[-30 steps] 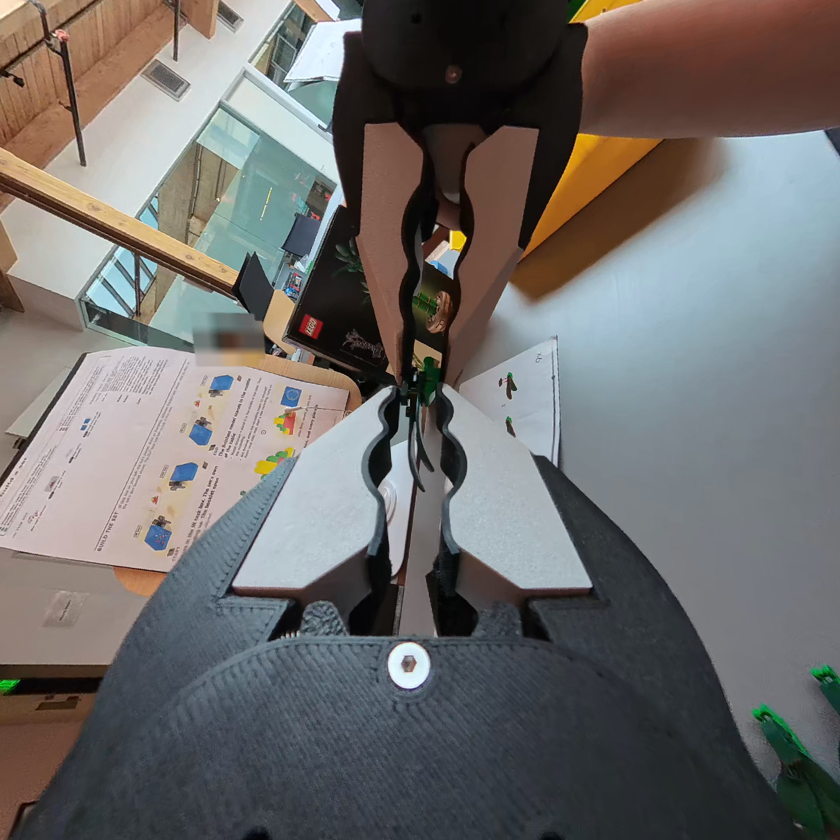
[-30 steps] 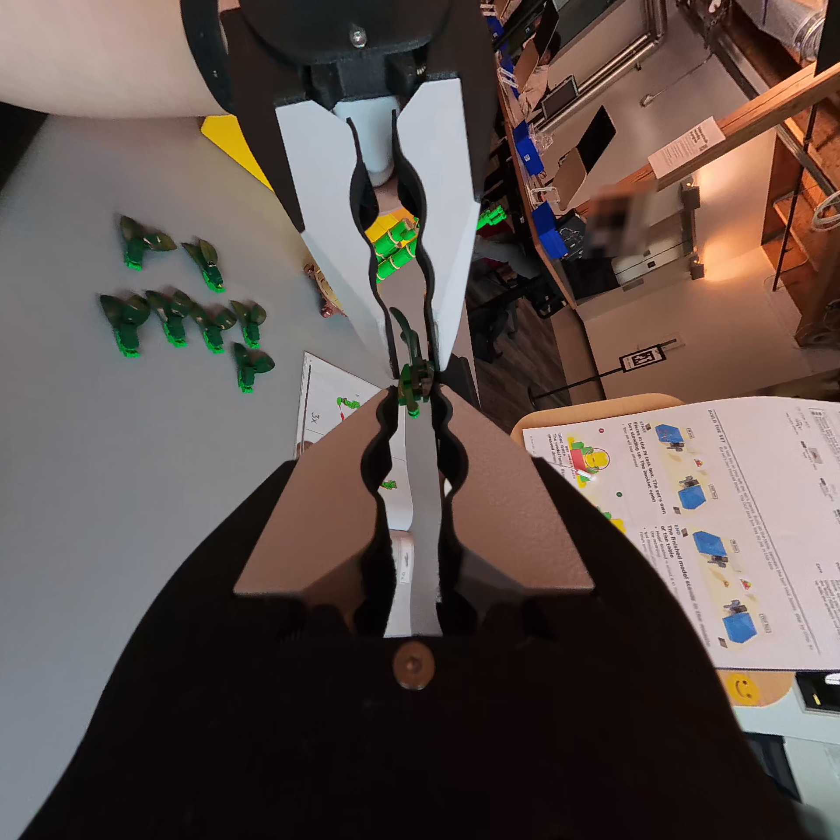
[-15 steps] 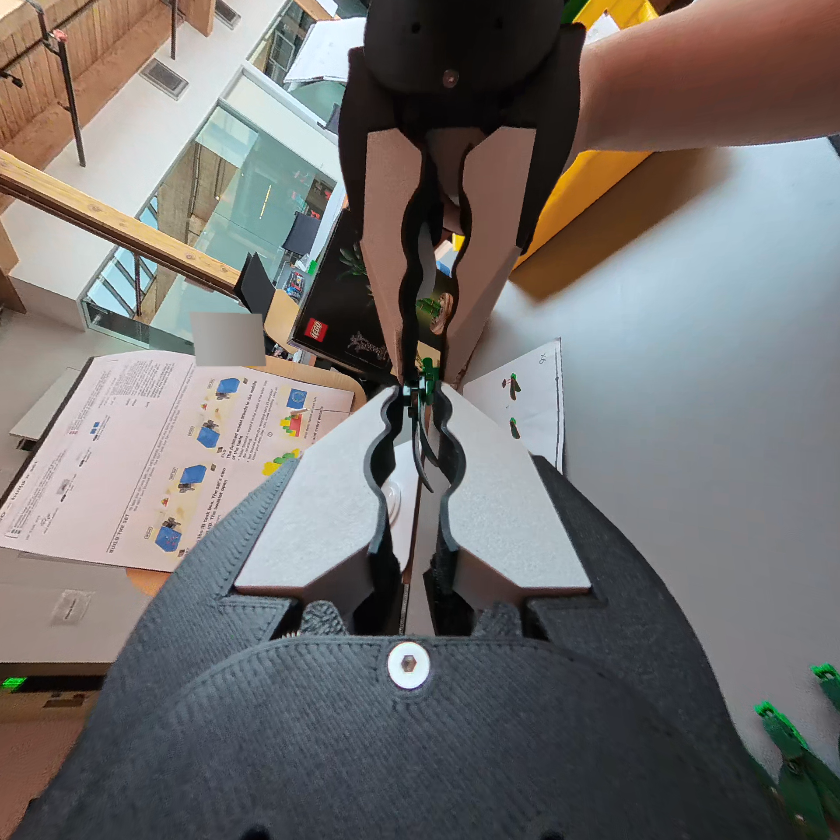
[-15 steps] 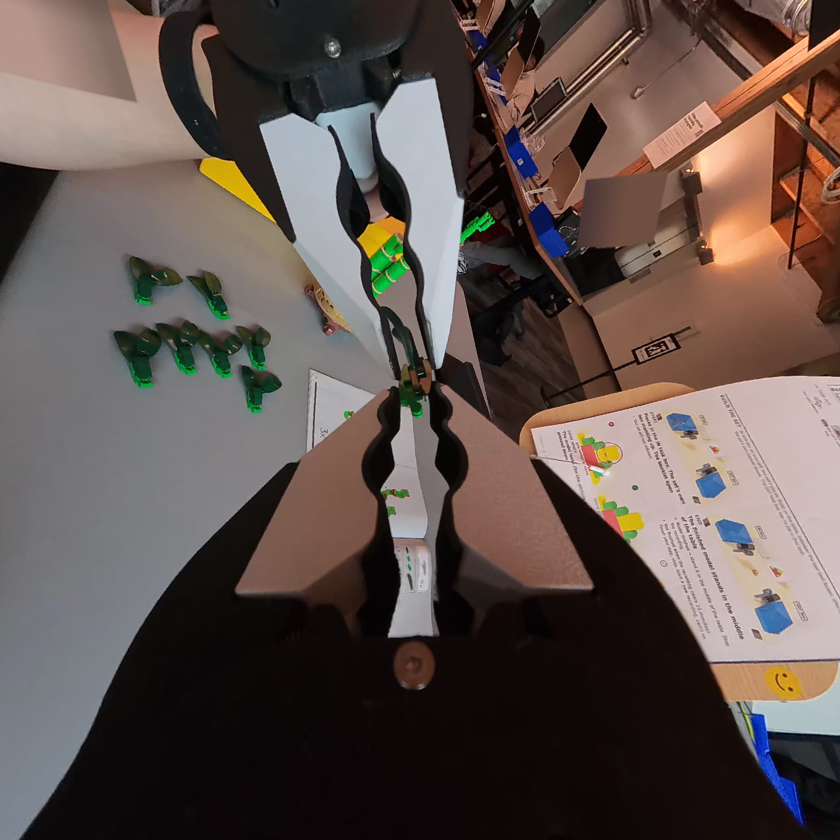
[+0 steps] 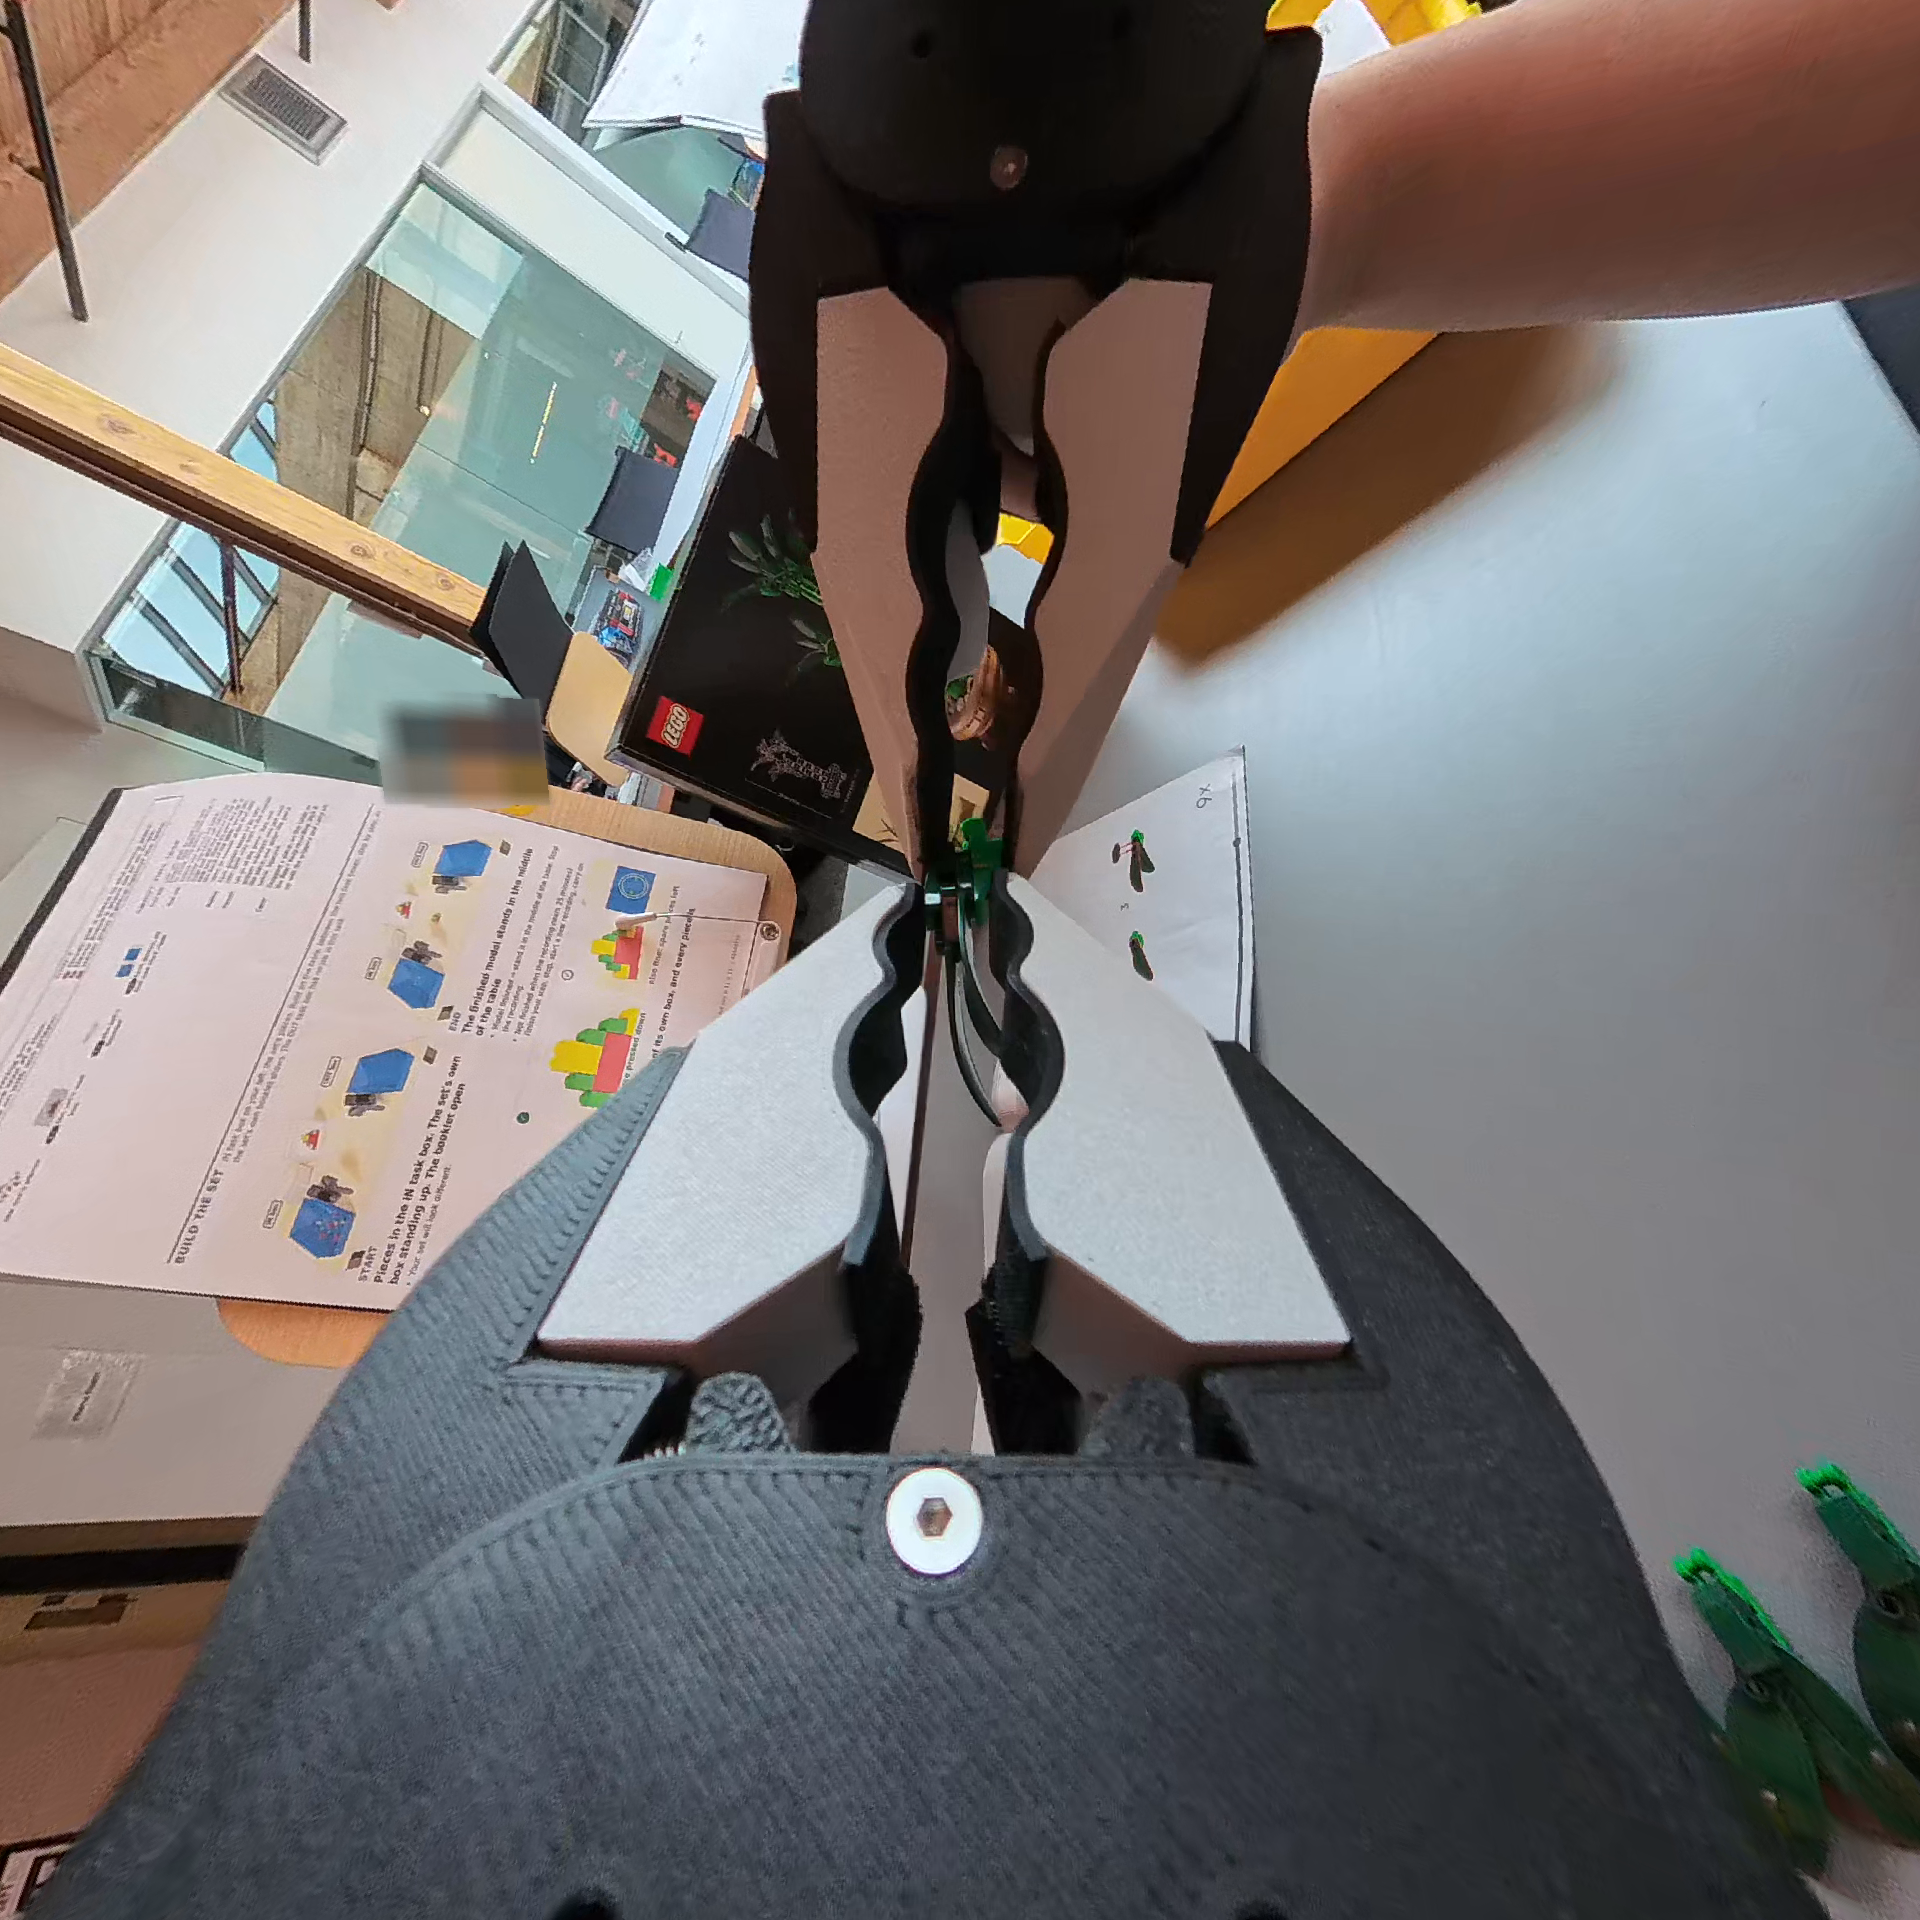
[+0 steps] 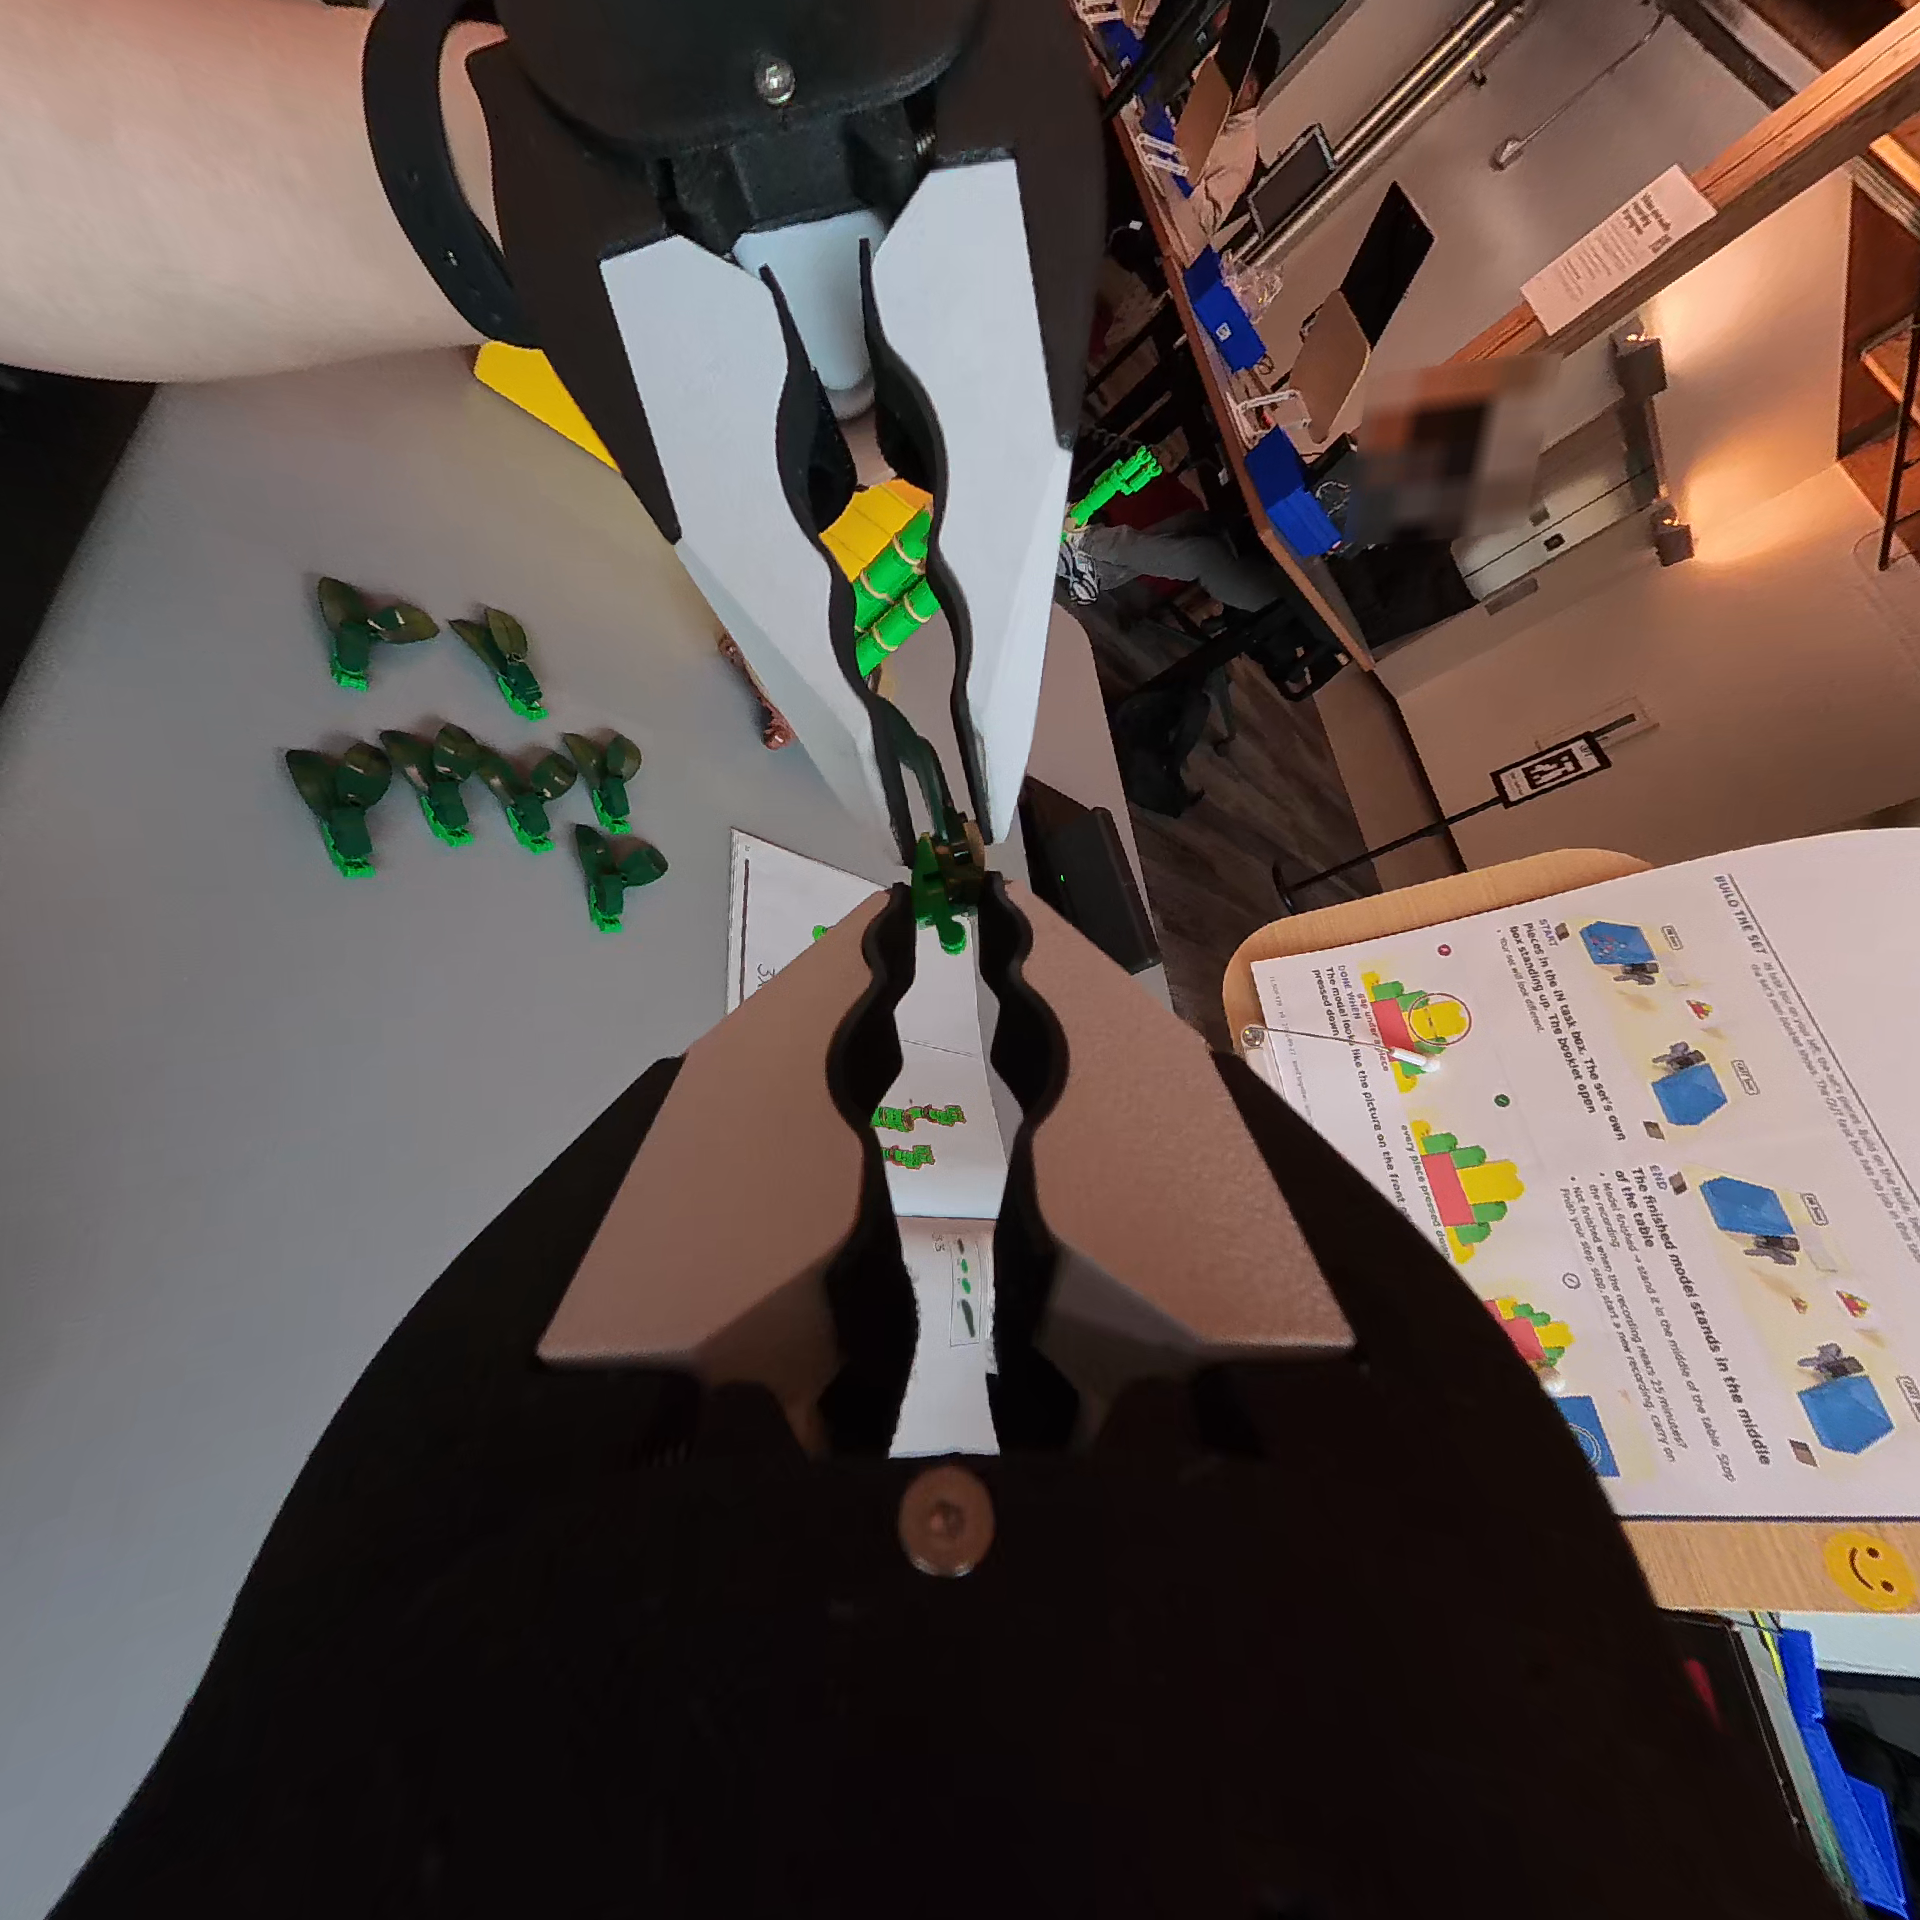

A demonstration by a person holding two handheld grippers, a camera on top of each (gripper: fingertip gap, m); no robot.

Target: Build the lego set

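My left gripper, with pale grey fingers, is shut on a dark green leaf piece whose blade runs back between the fingers. My right gripper, with brown fingers, is shut on a small bright green stem piece. The two grippers meet tip to tip above the grey table, and the two pieces touch at the tips. The right gripper also shows in the left wrist view, coming from above. The left gripper and its leaf show in the right wrist view.
Several built green leaf sprigs lie on the table, some also in the left wrist view. An open booklet lies below the grippers. A black set box, a yellow bin, green stalks and a printed sheet lie around. My two grippers' fingertips are within a few centimetres of each other.
Both grippers stay shut and tip to tip with the pieces between them. The pair has shifted only slightly, and the background has drifted a little in both views.
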